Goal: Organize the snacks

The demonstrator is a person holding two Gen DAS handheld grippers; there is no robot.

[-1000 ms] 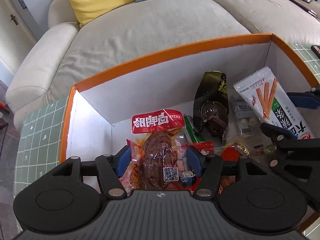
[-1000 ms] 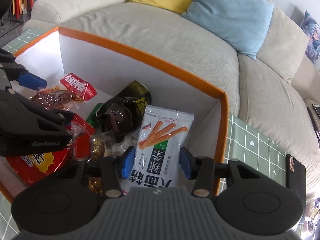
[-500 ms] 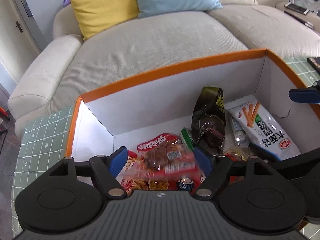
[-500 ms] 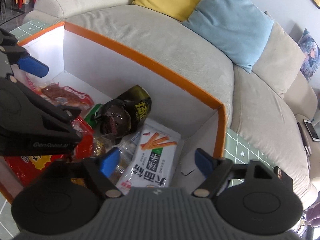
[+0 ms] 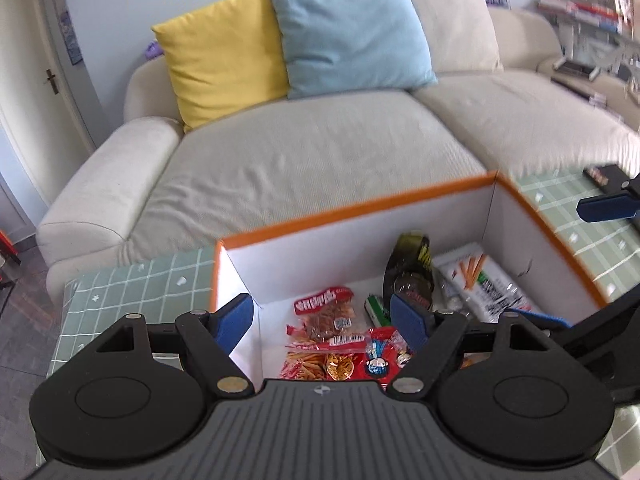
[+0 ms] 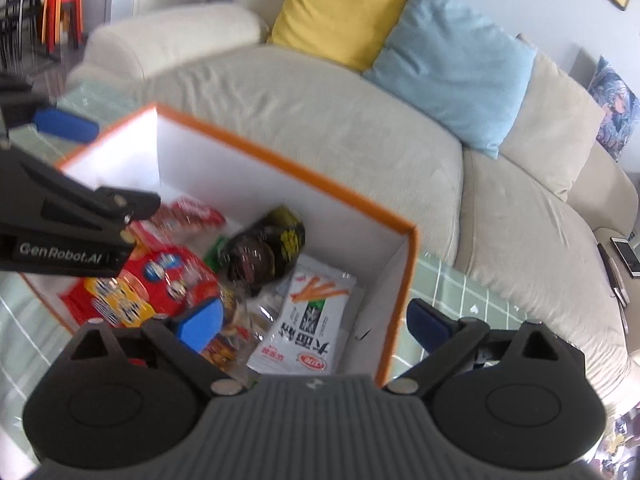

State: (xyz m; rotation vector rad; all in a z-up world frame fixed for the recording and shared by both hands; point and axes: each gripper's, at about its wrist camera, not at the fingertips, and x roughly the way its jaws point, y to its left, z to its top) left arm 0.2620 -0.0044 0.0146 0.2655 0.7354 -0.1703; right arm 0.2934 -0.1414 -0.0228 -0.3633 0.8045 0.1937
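Note:
An orange-rimmed white box stands on a green checked table and holds several snack packs. A red meat pack lies at its left, a dark pack stands in the middle, and a white spicy-stick pack lies at the right. A large red snack bag lies near the front. My left gripper is open and empty above the box's left part. My right gripper is open and empty above the white pack.
A beige sofa stands right behind the box, with a yellow cushion and a blue cushion. The green checked tablecloth shows on both sides of the box. A dark phone-like object lies at the table's right.
Both grippers let go of their packs, opened and rose up and back from the box. The meat pack and the white stick pack now lie in the box.

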